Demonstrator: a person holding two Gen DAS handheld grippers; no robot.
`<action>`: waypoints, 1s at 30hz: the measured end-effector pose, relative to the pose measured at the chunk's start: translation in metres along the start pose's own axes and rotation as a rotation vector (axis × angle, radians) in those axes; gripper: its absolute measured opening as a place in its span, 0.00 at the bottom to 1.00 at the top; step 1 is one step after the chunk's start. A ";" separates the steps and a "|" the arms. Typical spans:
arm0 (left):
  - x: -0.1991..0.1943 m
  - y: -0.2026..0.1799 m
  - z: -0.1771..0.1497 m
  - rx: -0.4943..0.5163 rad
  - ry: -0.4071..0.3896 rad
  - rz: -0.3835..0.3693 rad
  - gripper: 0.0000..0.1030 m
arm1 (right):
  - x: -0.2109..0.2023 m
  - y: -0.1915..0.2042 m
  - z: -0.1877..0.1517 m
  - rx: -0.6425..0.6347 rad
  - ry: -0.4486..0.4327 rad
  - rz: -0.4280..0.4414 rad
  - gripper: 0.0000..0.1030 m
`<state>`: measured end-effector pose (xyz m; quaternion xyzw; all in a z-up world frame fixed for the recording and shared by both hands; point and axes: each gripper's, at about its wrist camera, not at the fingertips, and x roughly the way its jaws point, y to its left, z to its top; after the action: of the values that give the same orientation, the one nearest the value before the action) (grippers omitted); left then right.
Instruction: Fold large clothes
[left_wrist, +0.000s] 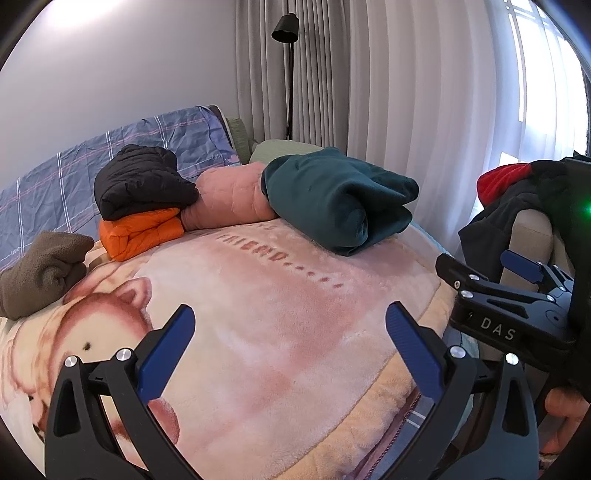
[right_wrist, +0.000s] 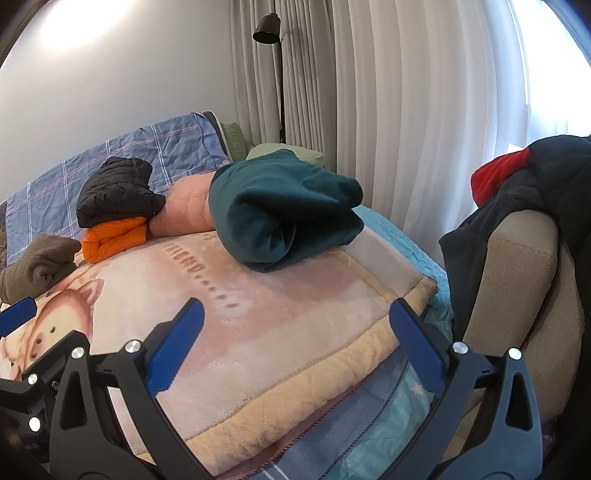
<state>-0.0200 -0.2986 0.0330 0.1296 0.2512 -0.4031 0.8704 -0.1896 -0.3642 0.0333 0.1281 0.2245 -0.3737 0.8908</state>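
Between garments: both your grippers, left gripper (left_wrist: 290, 350) and right gripper (right_wrist: 295, 347), hang spread wide and empty over the pink blanket (left_wrist: 280, 325). Folded teal fleece (right_wrist: 284, 214) sits at 12 o'clock. Unfolded dark jacket (right_wrist: 532, 199) drapes the armchair (right_wrist: 517, 288) at 3 o'clock; likely fetch it next.

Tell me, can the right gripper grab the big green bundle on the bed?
Probably yes. The right gripper is open and empty, and only bare blanket lies between it and the green bundle.

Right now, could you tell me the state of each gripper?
Left gripper: open, holding nothing.
Right gripper: open, holding nothing.
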 end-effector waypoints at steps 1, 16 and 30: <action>0.000 0.000 0.000 -0.001 0.000 -0.001 0.99 | 0.000 0.000 0.000 0.000 0.001 0.001 0.98; 0.003 0.000 -0.001 0.005 0.011 -0.005 0.99 | 0.005 -0.002 -0.002 0.003 0.010 -0.004 0.98; 0.004 0.000 -0.003 0.006 0.013 -0.009 0.99 | 0.006 -0.002 -0.003 0.001 0.012 -0.005 0.98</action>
<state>-0.0188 -0.3002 0.0285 0.1339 0.2563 -0.4069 0.8665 -0.1884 -0.3686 0.0277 0.1303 0.2298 -0.3754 0.8884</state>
